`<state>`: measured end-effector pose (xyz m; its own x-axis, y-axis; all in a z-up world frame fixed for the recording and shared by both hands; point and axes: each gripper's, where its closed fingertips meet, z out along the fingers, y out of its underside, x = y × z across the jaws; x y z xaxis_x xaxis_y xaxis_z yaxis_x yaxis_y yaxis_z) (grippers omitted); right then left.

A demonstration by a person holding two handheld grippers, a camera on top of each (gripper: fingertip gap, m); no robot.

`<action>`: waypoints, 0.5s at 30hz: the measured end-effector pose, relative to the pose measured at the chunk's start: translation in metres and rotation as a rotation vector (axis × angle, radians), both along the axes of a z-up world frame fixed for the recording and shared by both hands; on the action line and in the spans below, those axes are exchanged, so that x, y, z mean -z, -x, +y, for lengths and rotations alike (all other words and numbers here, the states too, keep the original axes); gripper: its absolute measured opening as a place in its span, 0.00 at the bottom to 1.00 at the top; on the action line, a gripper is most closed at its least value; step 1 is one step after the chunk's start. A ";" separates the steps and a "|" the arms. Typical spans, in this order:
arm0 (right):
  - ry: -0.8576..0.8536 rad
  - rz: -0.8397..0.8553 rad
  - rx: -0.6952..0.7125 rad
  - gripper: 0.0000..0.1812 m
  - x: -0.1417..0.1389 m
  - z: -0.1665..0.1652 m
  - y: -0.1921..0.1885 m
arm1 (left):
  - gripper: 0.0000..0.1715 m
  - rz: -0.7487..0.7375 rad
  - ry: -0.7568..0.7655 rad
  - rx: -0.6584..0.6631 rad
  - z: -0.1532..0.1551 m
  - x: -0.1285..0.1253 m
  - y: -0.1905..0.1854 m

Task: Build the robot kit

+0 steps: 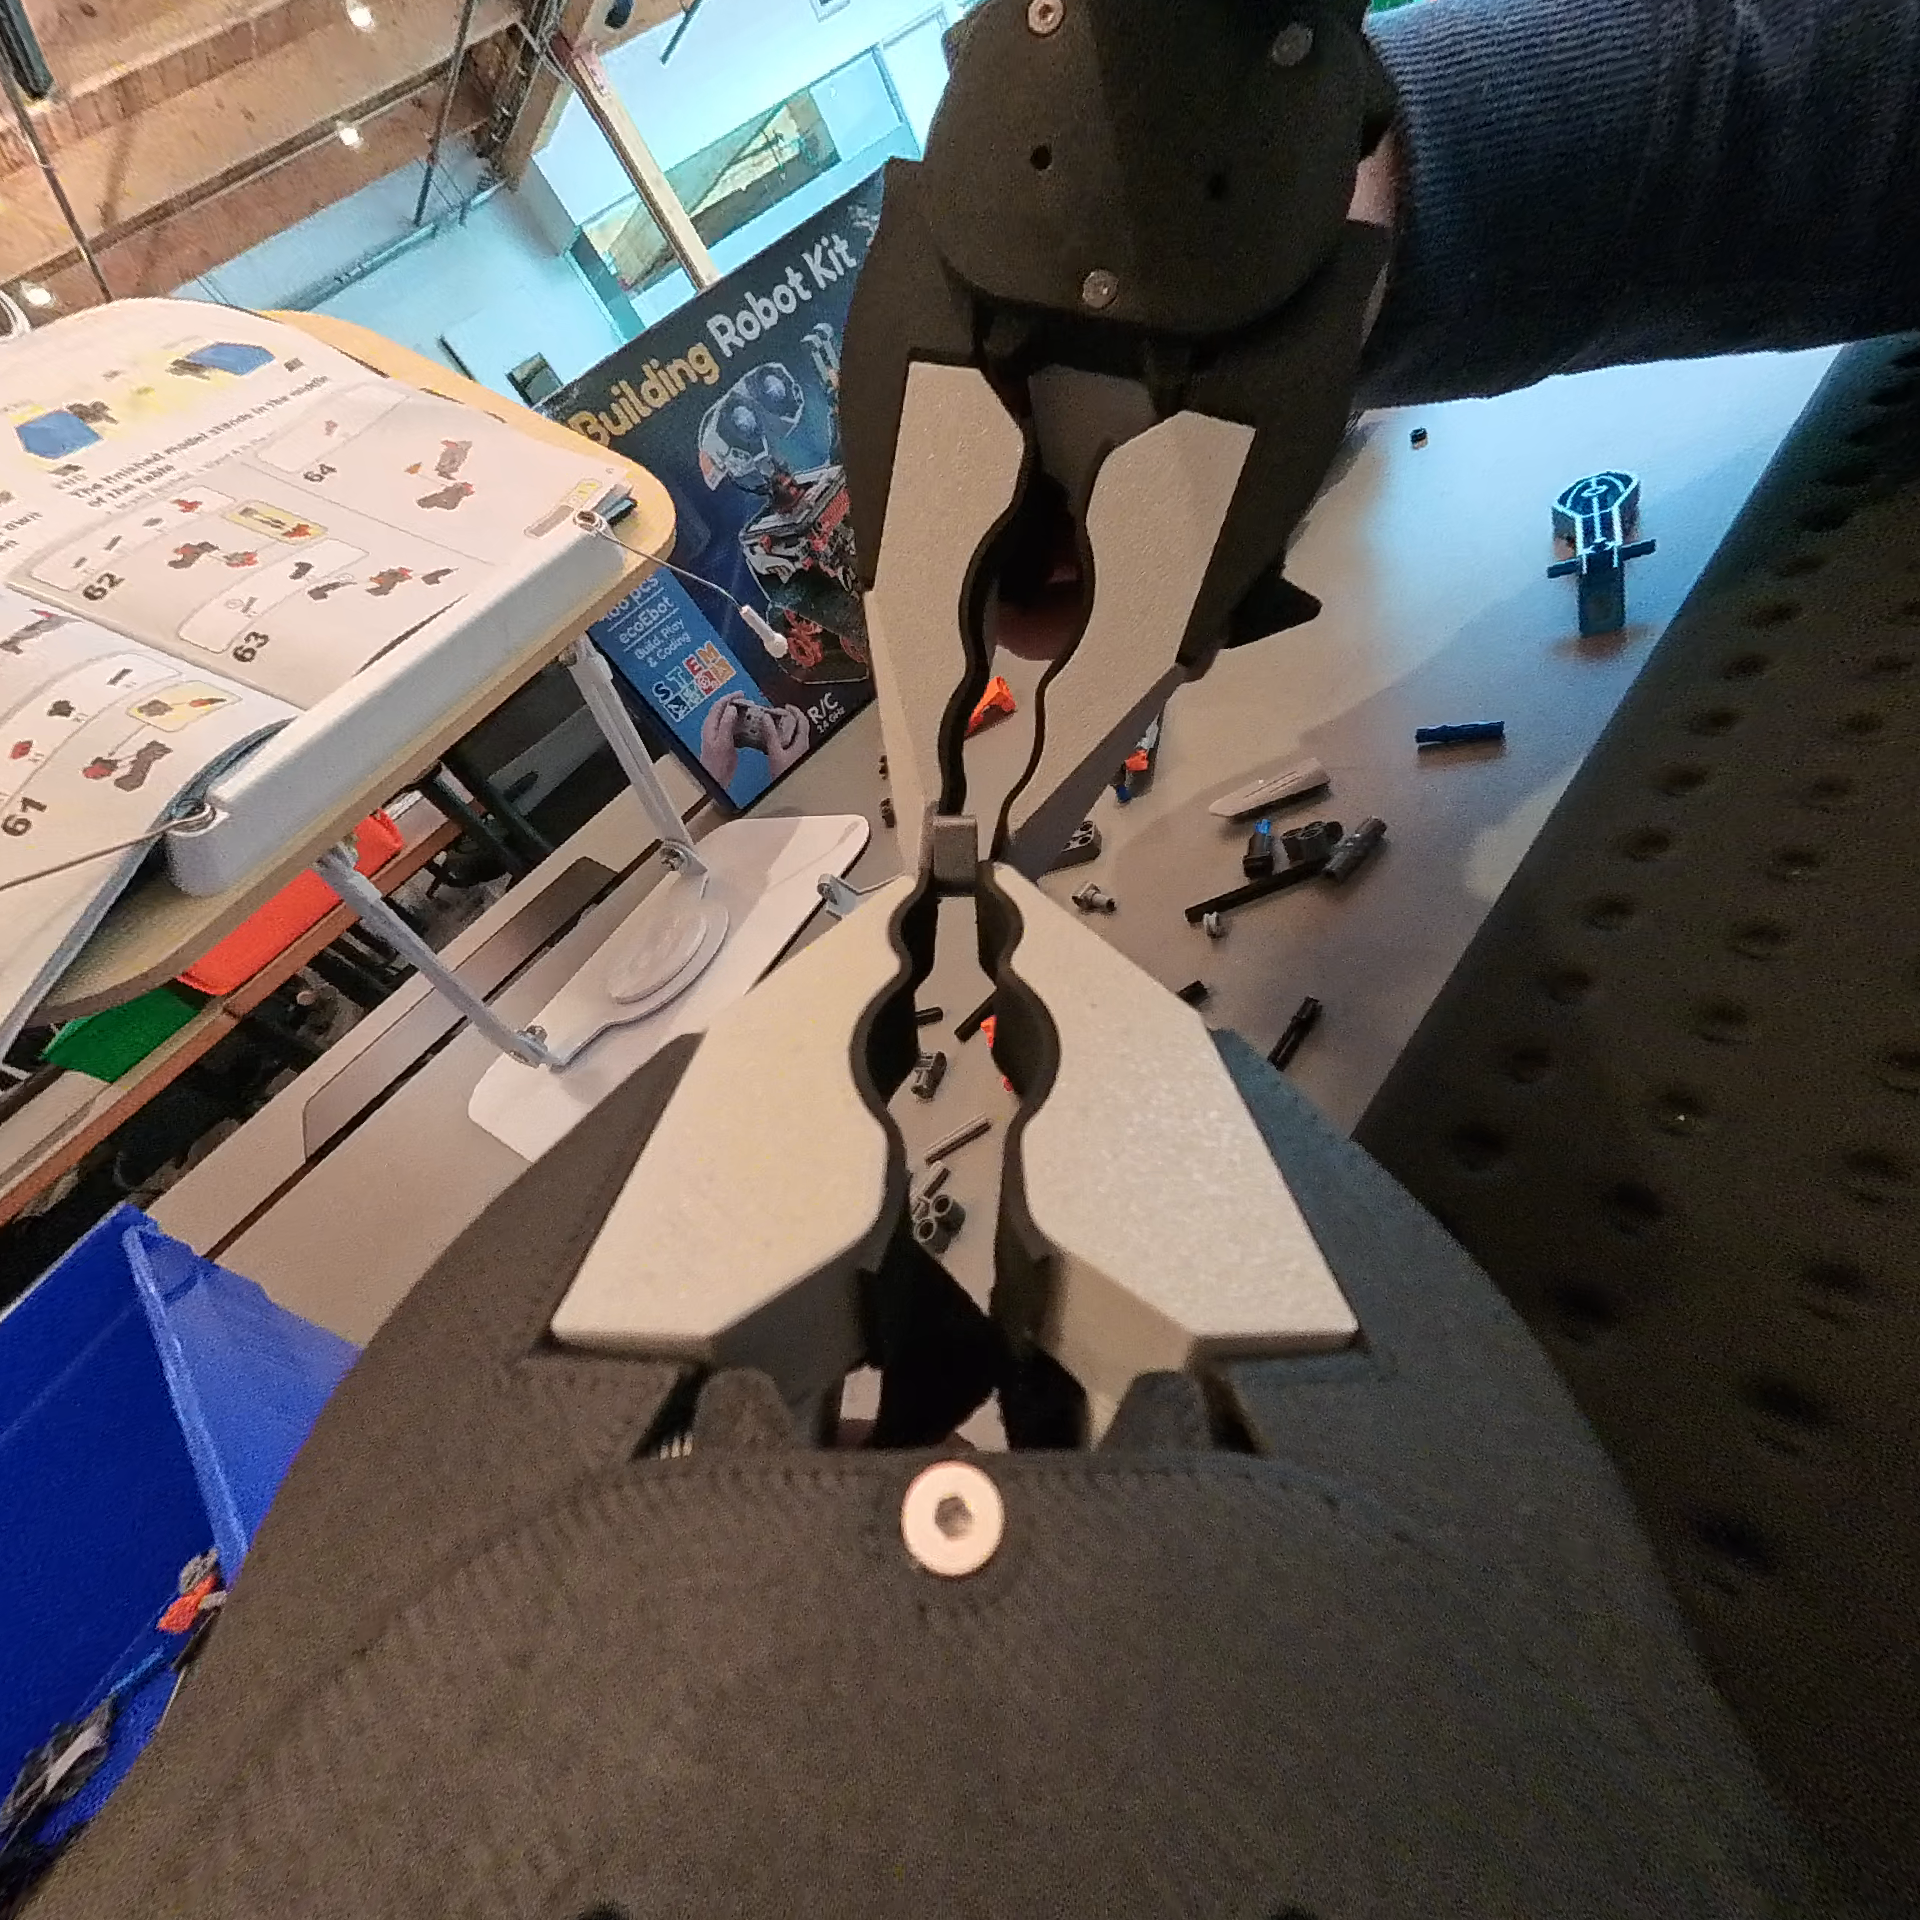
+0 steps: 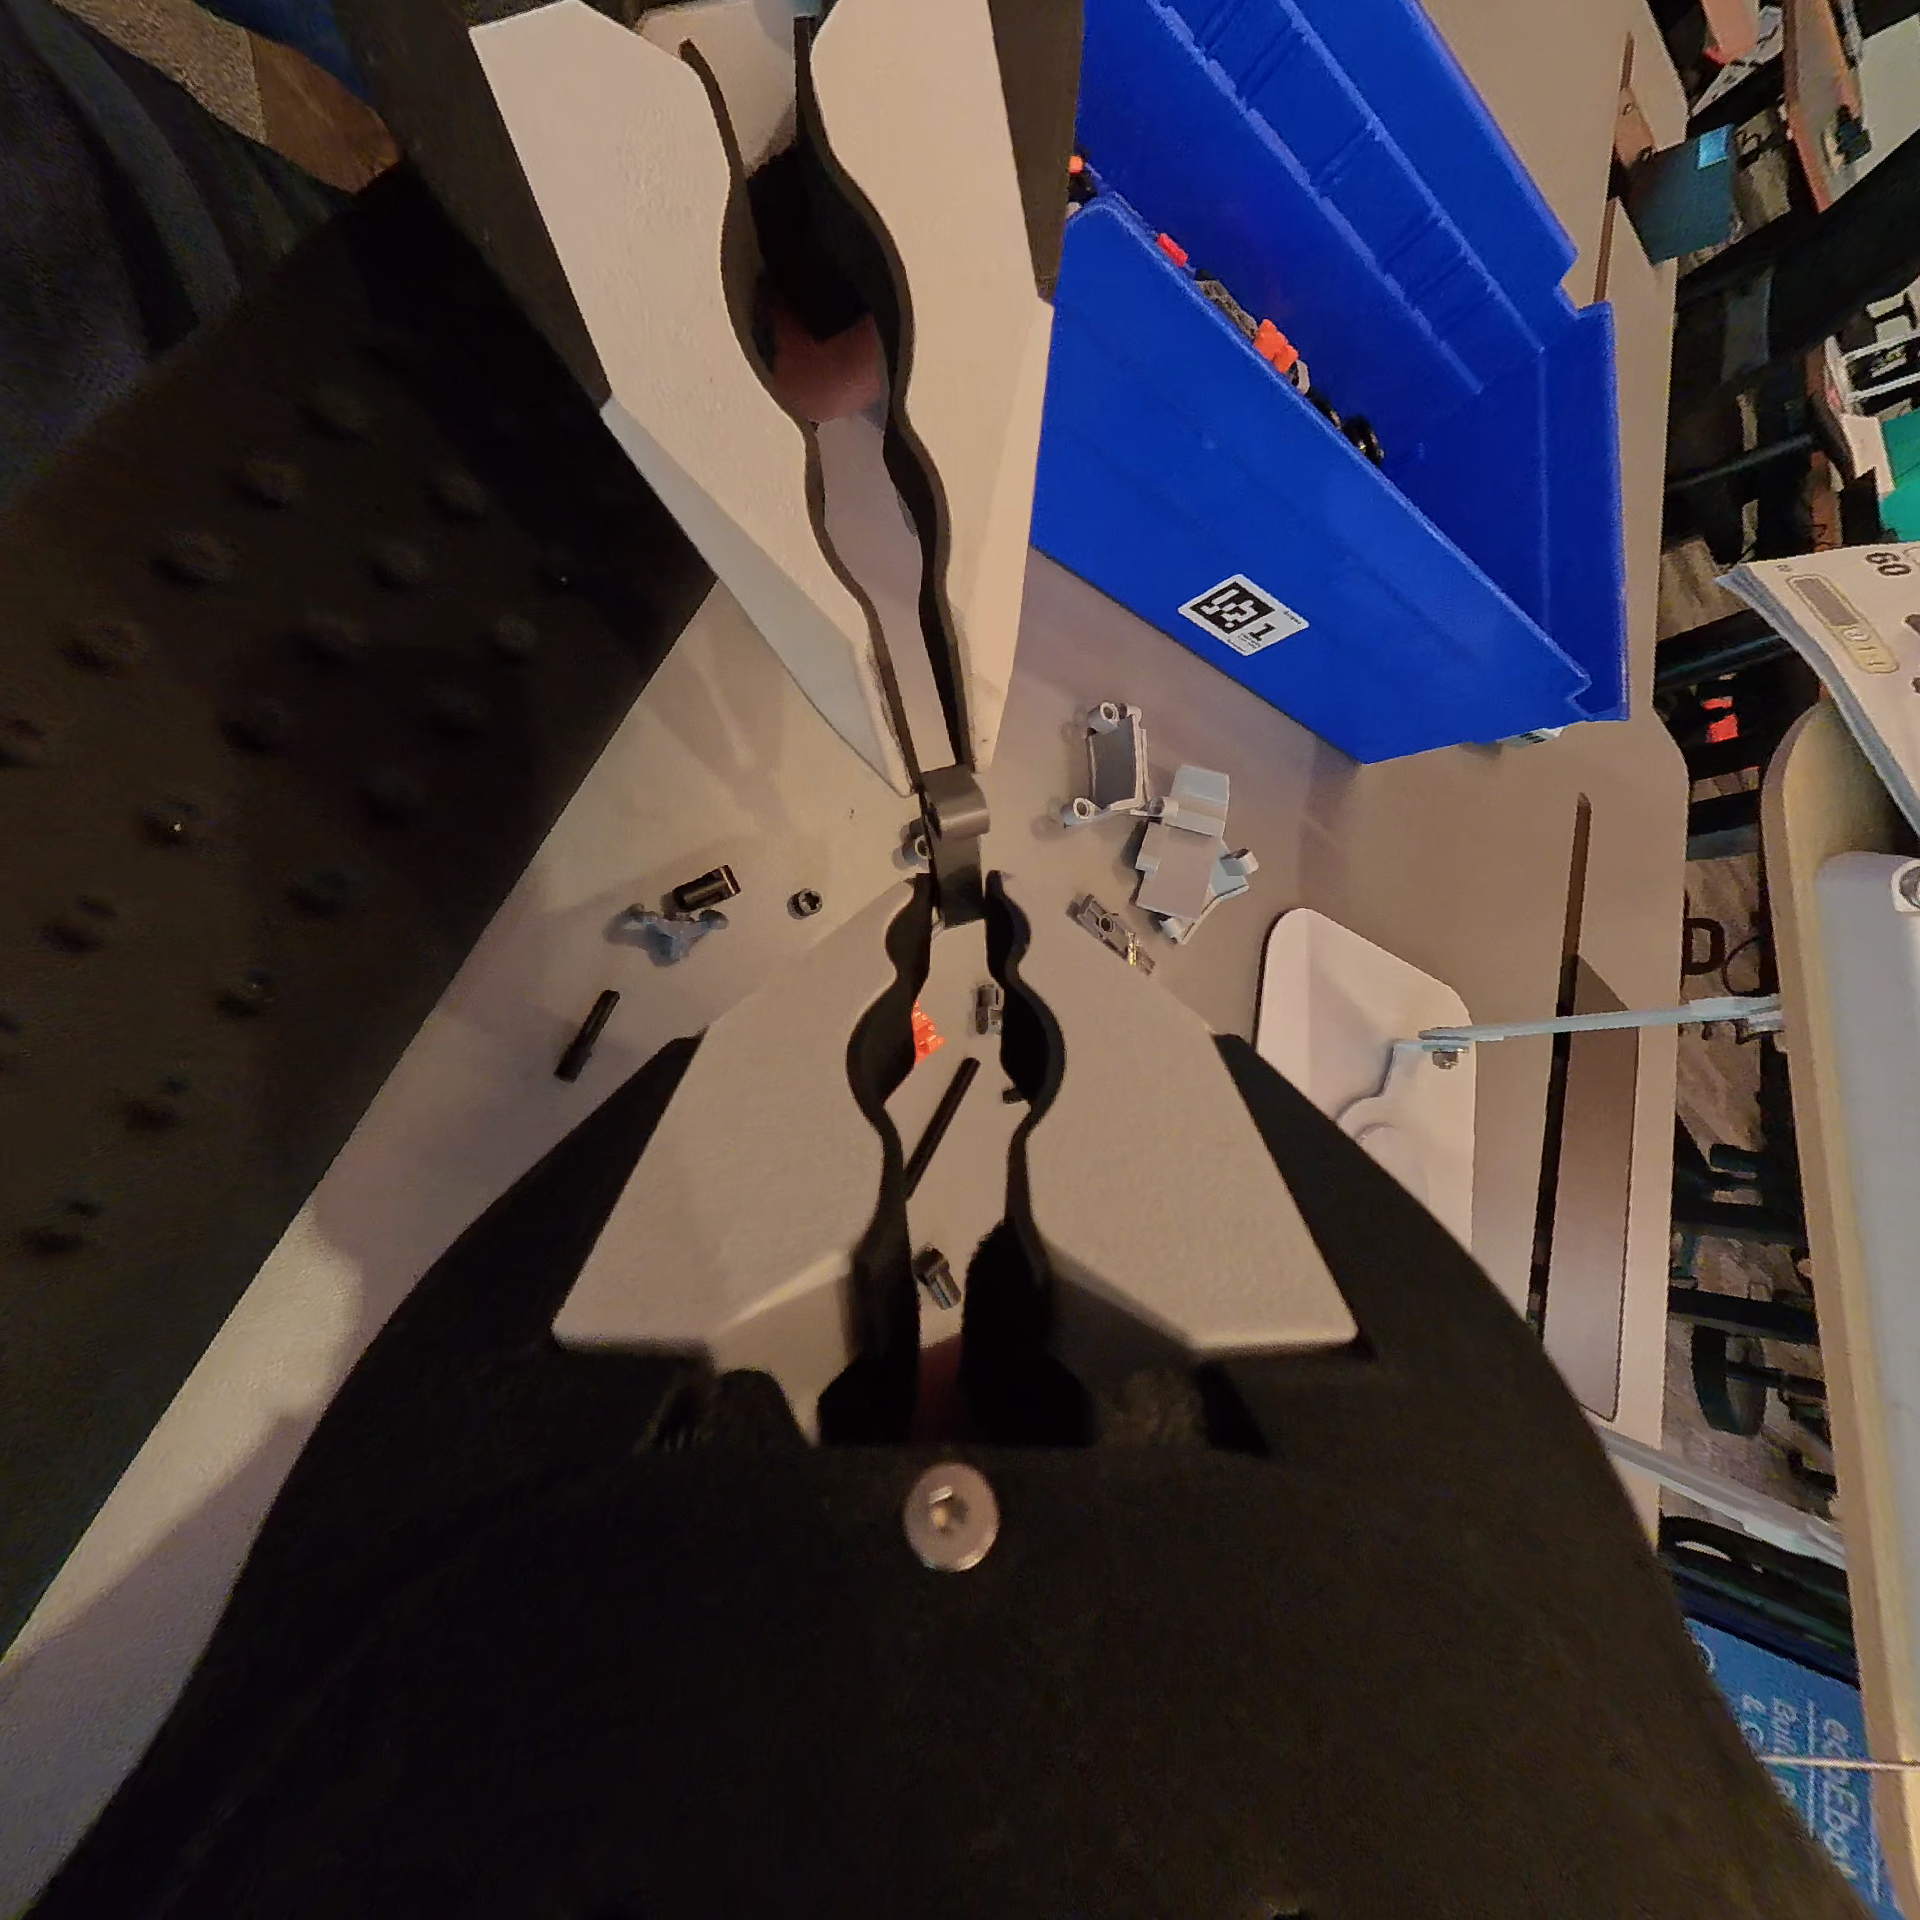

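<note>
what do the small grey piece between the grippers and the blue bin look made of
Small grey piece: looks like moulded plastic, matte, with rounded edges, like the toy parts lying around it. Blue bin: probably hard plastic, smooth with a slight sheen and ribbed walls.

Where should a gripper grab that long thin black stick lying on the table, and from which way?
Grip the long thin black plastic axle near its middle, coming straight down from above with the fingers across its width. It lies flat on the grey table, so only its narrow sides offer a hold. Small dark connector pieces crowd its far end, so the middle looks freer.
</note>
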<state>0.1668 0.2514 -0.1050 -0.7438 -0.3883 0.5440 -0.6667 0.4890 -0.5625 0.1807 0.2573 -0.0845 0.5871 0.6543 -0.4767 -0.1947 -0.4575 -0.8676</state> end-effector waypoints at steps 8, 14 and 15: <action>-0.029 0.084 -0.007 0.03 0.003 0.002 0.003 | 0.08 -0.034 0.001 -0.004 -0.001 0.005 0.005; -0.069 0.177 -0.005 0.03 0.009 0.001 0.001 | 0.03 -0.034 0.062 -0.003 0.004 0.012 0.005; -0.057 0.177 -0.001 0.04 0.008 0.001 0.002 | 0.03 -0.029 0.061 -0.014 0.003 0.012 0.006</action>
